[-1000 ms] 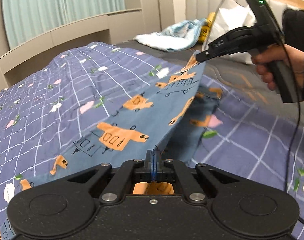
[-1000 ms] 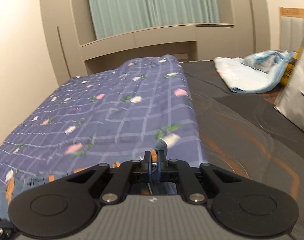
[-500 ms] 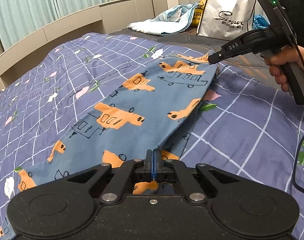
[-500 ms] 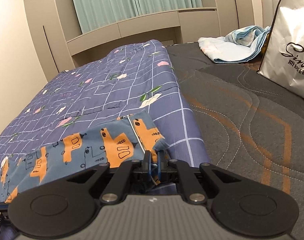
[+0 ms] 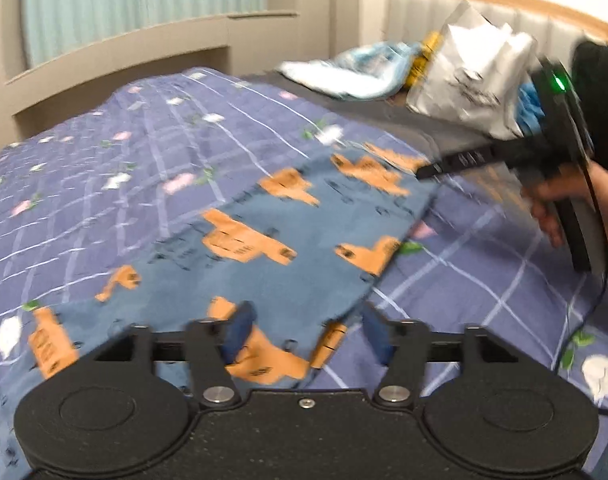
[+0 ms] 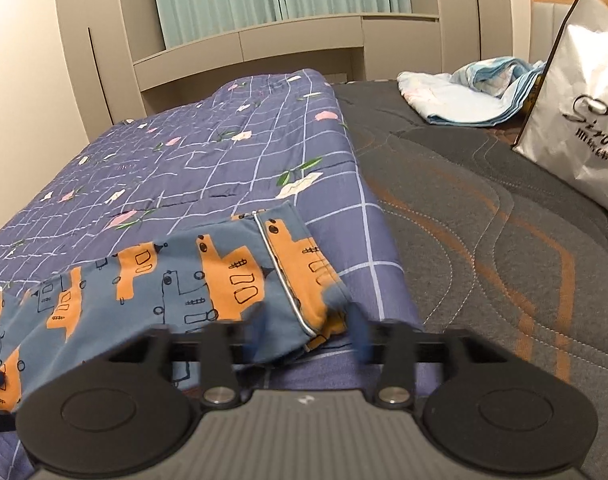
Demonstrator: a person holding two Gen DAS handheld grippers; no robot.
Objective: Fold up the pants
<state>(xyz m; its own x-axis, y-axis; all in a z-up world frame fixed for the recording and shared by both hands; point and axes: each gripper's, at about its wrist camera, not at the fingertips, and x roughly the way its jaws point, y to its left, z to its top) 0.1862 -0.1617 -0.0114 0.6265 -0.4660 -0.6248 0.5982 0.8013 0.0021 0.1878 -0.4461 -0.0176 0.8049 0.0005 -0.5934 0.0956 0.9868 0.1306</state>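
Both grippers, left gripper and right gripper, have just spread off the pants (cloth between the jaws); withdrawing could snag and undo the fold.

The bed with its grey quilted mattress carries a purple checked quilt, a crumpled pale-blue cloth and a white bag.

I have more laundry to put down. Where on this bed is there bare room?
Free: the dark grey quilted mattress between the purple checked quilt and the white paper bag. Crowded: the quilt's near end under the blue patterned pants, and by the light blue cloth.
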